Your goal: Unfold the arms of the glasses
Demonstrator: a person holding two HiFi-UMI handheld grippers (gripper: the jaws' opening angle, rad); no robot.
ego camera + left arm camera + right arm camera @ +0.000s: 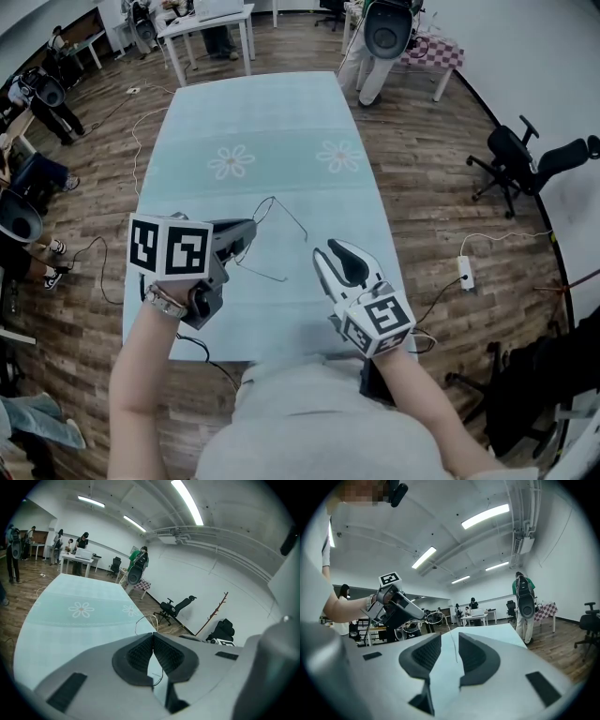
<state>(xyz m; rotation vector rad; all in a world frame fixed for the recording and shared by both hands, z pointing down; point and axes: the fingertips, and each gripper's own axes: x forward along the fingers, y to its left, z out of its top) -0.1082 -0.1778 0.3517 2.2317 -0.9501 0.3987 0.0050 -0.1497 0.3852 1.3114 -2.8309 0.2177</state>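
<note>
As the glasses point(289, 217) look light, thin and bendable, left gripper point(246, 234) clamps their frame; right gripper point(334, 255), half-open, sits by one arm point(452, 645) tip.

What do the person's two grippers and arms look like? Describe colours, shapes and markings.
The left gripper is grey, the right gripper white with black pads. Each carries a cube of black-and-white square markers. A black cable trails from the left one. A band circles the left wrist; the top is pale grey.
</note>
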